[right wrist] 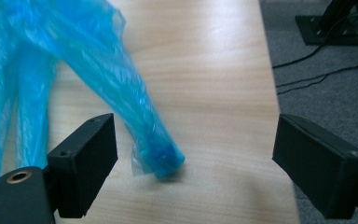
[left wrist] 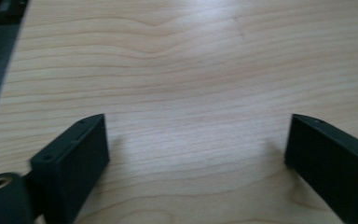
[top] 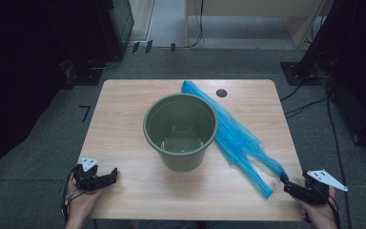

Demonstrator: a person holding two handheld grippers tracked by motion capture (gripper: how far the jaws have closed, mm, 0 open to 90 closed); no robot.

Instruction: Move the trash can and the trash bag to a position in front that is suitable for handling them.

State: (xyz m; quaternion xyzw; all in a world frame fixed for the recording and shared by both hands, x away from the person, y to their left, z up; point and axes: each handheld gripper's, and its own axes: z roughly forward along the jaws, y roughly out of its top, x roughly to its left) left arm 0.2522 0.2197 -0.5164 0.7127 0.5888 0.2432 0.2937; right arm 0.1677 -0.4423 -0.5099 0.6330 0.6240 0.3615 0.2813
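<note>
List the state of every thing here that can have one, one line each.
Bucket: upright, empty.
Blue bag: flat, stretched out beside the bucket, one tip between the right jaws.
Left gripper: open, over bare table.
Right gripper: open, pads not pressing the bag.

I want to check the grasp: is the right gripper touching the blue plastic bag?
Apart. In the right gripper view, the blue plastic bag tip lies between open jaws of the right gripper, with table visible both sides.

The green bucket stands mid-bench, blocking any straight crossing. The blue bag lies just beside it, stretching from the far edge to the near right corner. The left side is free.
</note>
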